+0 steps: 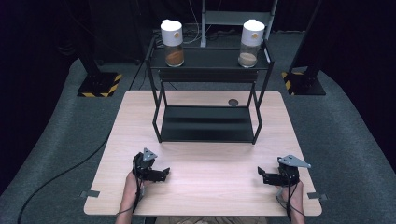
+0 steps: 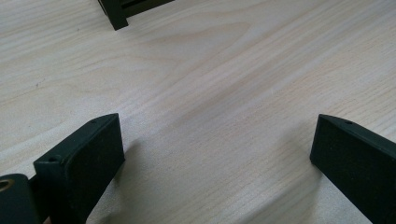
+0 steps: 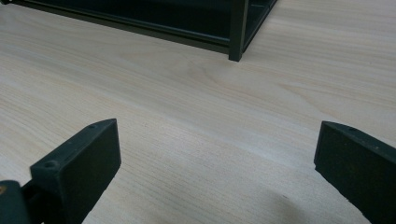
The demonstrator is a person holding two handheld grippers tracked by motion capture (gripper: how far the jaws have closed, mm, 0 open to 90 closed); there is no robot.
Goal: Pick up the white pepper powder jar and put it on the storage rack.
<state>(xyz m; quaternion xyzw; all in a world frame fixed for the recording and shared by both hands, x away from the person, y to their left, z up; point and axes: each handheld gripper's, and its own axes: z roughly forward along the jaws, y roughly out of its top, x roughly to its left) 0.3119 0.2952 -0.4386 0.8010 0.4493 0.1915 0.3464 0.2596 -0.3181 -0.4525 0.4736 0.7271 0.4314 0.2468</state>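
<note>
A black two-tier rack (image 1: 208, 123) stands at the back middle of the light wood table (image 1: 205, 186). On its top shelf are two clear jars with white lids: the left jar (image 1: 172, 36) holds orange-brown powder, the right jar (image 1: 251, 37) a paler brown powder. My left gripper (image 1: 164, 172) rests low near the front left of the table, jaws wide apart with bare wood between them (image 2: 217, 154). My right gripper (image 1: 261, 173) sits near the front right, also open and empty (image 3: 217, 158). A rack leg (image 3: 236, 30) rises ahead of it.
A small dark round mark (image 1: 232, 102) lies on the table behind the rack's right side. Stand bases with yellow-black tape (image 1: 99, 85) sit on the grey floor beyond the table. A black cable (image 1: 60, 175) trails off the left edge.
</note>
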